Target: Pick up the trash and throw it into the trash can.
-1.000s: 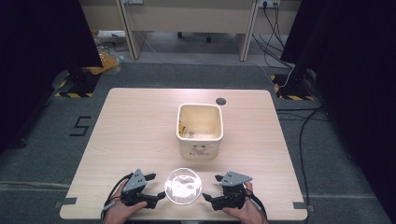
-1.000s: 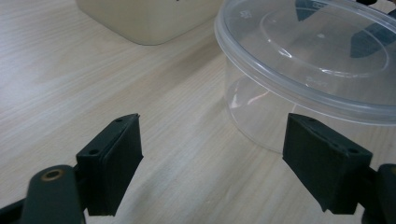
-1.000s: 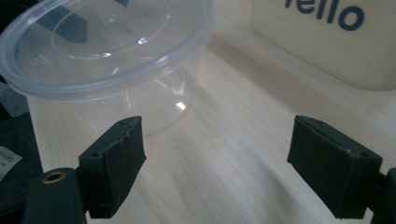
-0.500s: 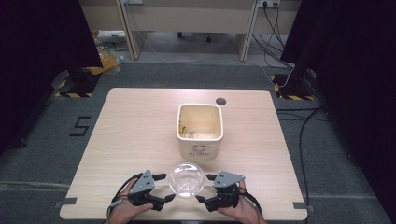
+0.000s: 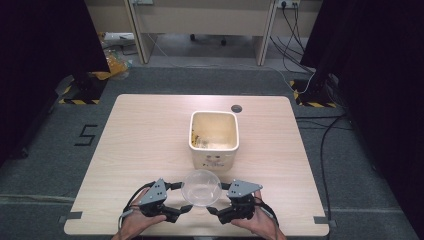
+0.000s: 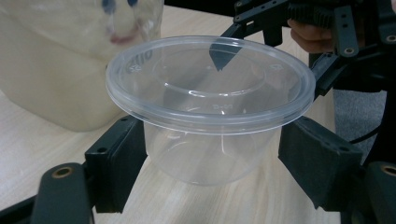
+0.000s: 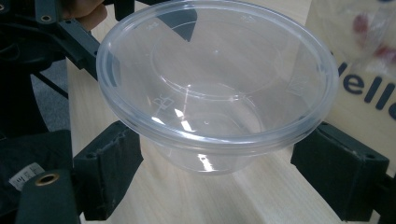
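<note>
Clear lidded bowl (image 5: 201, 187) just in front of cream bin (image 5: 213, 137), near surface edge — flanked by left gripper (image 5: 172, 212) and right gripper (image 5: 220, 212), jaws wide, bracketing bowl, neither clamped; equally near.

Light wooden table (image 5: 140, 135) on grey carpet. Round dark grommet (image 5: 236, 108) near far edge. Floor: taped "5" (image 5: 88, 135) at left, black cables (image 5: 327, 132) at right, hazard-striped bases (image 5: 80, 93).

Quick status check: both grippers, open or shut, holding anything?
Left gripper: open, jaws either side of the clear lidded plastic bowl, under its rim.
Right gripper: open, also straddling it.
</note>
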